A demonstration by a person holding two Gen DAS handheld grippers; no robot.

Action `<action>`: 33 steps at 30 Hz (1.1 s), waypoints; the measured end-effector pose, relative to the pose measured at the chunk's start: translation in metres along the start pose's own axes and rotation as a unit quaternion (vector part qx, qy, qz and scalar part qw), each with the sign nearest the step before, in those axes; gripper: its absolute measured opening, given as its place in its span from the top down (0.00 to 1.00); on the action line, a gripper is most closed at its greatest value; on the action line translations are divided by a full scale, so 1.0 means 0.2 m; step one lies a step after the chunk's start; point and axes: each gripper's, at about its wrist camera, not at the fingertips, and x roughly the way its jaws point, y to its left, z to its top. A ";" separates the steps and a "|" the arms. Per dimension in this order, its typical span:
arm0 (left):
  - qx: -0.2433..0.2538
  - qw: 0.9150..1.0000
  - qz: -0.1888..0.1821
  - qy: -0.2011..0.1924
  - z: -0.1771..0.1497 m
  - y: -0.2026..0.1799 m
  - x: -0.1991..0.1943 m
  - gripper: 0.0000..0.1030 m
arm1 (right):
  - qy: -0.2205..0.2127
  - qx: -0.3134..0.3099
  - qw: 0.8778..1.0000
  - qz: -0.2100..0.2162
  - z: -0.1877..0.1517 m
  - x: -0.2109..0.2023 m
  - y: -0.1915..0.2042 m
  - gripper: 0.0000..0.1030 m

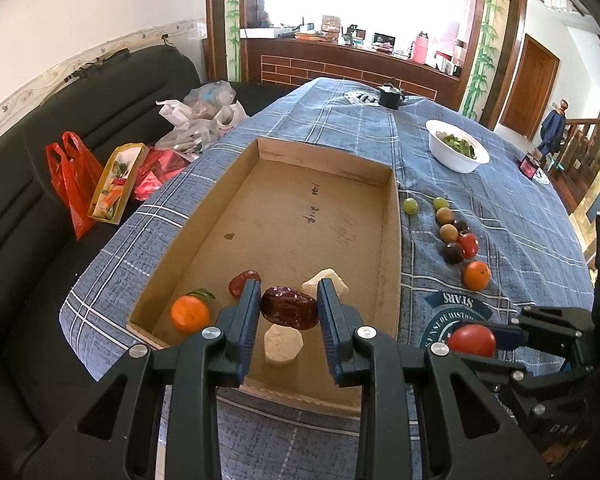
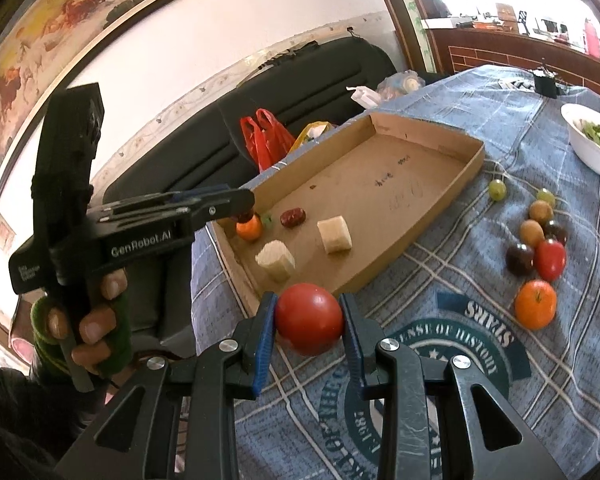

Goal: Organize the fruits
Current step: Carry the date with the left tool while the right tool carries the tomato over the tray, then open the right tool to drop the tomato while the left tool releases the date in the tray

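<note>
Right claw (image 2: pixel 309 320) clamps a red tomato (image 2: pixel 309 319) above the desk (image 2: pixel 480 380), just short of the cardboard tray (image 2: pixel 432 236). Left claw (image 1: pixel 288 308) grips a dark red date (image 1: pixel 289 306) over the tray's near end. Inside: one tangerine (image 1: pixel 189 313), one more date (image 1: pixel 244 282), two pale chunks (image 1: pixel 283 344). Beyond, right of the tray: eight loose fruits (image 1: pixel 458 236), one white bowl (image 1: pixel 457 151).

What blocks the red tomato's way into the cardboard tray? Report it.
Nothing visible blocks it. The right gripper holds the red tomato just outside the cardboard tray; only its low near wall lies between, with bare floor beyond.
</note>
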 end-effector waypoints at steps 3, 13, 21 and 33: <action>-0.003 1.000 0.000 0.002 0.01 0.02 0.02 0.74 | -0.002 0.001 1.000 0.002 0.04 0.02 -0.01 0.70; -0.009 1.000 -0.004 0.012 0.07 0.05 0.11 0.74 | -0.005 0.008 1.000 0.000 0.23 0.13 -0.08 0.70; -0.019 0.999 -0.004 0.029 0.18 0.08 0.27 0.74 | 0.000 0.014 1.000 -0.015 0.44 0.31 -0.19 0.70; -0.032 0.996 0.010 0.085 0.15 0.12 0.52 0.74 | 0.059 0.008 0.998 -0.031 0.49 0.63 -0.30 0.70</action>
